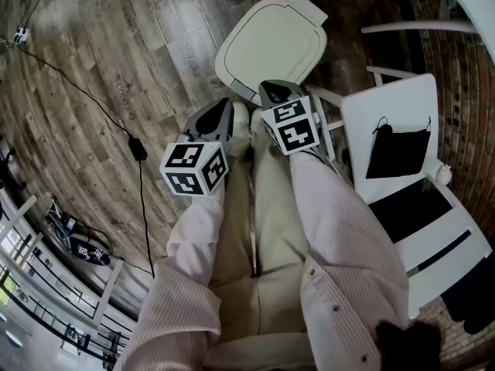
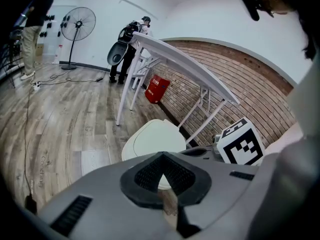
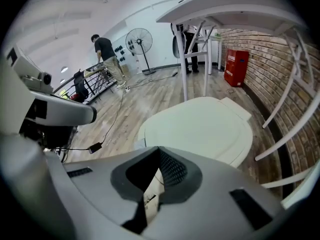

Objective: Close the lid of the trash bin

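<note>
Head view is showing the left gripper (image 1: 223,105) and right gripper (image 1: 268,88), both clenched on nothing, hanging over the near edge of the trash bin (image 1: 232,79). Its lid (image 1: 269,43) is lying closed beside a white table (image 1: 387,103).

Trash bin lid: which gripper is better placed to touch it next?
Right, probably. The right gripper, shut, sits at the near edge of the lid, and its own view faces the lid squarely. The left gripper sits beside it, off toward the lid's left edge.
</note>
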